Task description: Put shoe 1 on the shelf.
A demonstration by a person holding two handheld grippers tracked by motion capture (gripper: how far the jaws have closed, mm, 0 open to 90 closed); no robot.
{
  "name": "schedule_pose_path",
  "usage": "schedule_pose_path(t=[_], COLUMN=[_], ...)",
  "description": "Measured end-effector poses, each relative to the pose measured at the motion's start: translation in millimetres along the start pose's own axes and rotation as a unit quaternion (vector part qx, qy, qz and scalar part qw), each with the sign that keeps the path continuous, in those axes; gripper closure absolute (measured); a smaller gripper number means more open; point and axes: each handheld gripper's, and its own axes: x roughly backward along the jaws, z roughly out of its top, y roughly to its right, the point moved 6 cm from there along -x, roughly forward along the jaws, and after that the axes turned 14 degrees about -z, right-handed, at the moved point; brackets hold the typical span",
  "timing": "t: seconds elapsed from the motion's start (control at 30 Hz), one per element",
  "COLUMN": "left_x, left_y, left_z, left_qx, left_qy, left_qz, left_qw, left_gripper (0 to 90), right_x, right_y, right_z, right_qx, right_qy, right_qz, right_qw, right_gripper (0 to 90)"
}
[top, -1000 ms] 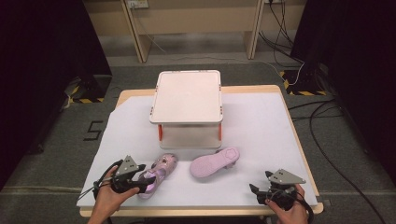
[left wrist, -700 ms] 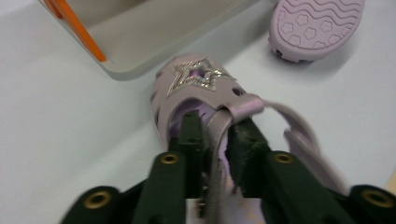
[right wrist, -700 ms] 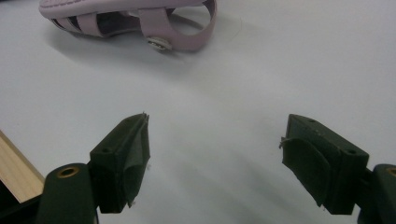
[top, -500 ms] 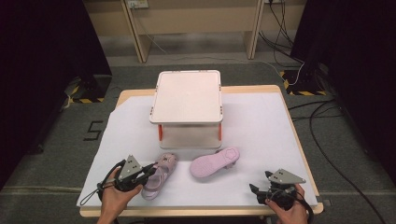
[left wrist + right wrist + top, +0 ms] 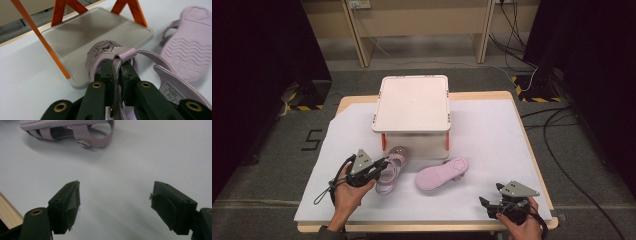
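A lilac sandal [image 5: 110, 53] with a glittery star lies upright; the left gripper [image 5: 117, 67], at seven o'clock, pinches its strap. The right gripper [image 5: 115, 202] hovers open at five o'clock.

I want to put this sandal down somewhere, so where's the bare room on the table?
Free: the white sheet right of the rack, and the front strip between the left gripper and right gripper. Crowded: in front of the rack, where the held sandal and upturned sandal lie.

"5" on floor [image 5: 311, 140], seemingly
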Motion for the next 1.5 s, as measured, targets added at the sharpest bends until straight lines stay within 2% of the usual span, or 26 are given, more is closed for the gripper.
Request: schedule_pose_path(t=[0.17, 0.3, 0.5, 0.6, 0.73, 0.87, 0.97, 1.07, 1.13, 1.27, 1.33, 1.5], left_x=[-18.1, -33.6, -52.9, -59.8, -67.4, -68.0, -62.0, -52.5, -46.0, -33.2, -27.1, -18.2], left_y=[-12.9, -20.0, -28.9, -35.0, -41.1, -42.1, -40.4, -38.4, -34.7, -21.5, -14.2, 1.4], left_z=[8.7, 13.2, 12.8, 12.6, 10.6, 8.0, 12.8, 20.6, 24.5, 25.4, 21.9, 2.6], left_qx=[0.001, 0.003, 0.003, 0.009, 0.005, 0.019, 0.029, 0.029, 0.036, 0.048, 0.059, 0.074], left_qy=[0.002, 0.005, 0.004, 0.008, 0.003, 0.002, 0.011, 0.023, 0.025, 0.027, 0.028, 0.022], left_qz=[0.023, 0.031, 0.047, 0.057, 0.072, 0.074, 0.08, 0.083, 0.074, 0.048, 0.03, 0.005], left_qw=[0.9997, 0.9995, 0.9989, 0.9983, 0.9974, 0.9971, 0.9963, 0.9959, 0.9963, 0.9973, 0.9975, 0.997], left_gripper=[82.5, 82.3, 81.9, 81.8, 80.5, 68.6, 50.6, 40.7, 35.5, 30.8, 28.2, 24.5], right_x=[0.2, 0.1, -0.1, 0.1, 0.0, 0.3, 0.1, 0.0, 0.1, 0.3, 0.4, 0.3], right_y=[-0.6, 0.3, 0.2, 0.0, 0.2, 0.1, 0.2, -0.1, 0.0, 0.1, 0.0, -0.7], right_z=[0.1, 0.0, -0.3, -0.2, -0.5, -0.5, -0.5, -0.5, -0.5, -0.6, -0.5, -0.2], right_qx=[0.001, 0.002, 0.0, 0.002, 0.001, -0.001, 0.001, 0.003, 0.002, 0.0, -0.001, 0.0], right_qy=[0.001, 0.002, 0.003, 0.003, 0.001, 0.002, 0.002, 0.001, 0.001, 0.001, 0.001, 0.002], right_qz=[0.002, 0.001, 0.003, 0.003, 0.004, 0.003, 0.003, 0.002, 0.002, 0.003, 0.002, 0.003], right_qw=[1.0, 1.0, 1.0, 1.0, 1.0, 1.0, 1.0, 1.0, 1.0, 1.0, 1.0, 1.0], right_gripper=[24.0, 24.0, 23.9, 24.0, 23.9, 23.9, 23.9, 23.9, 23.9, 23.9, 23.9, 23.9])
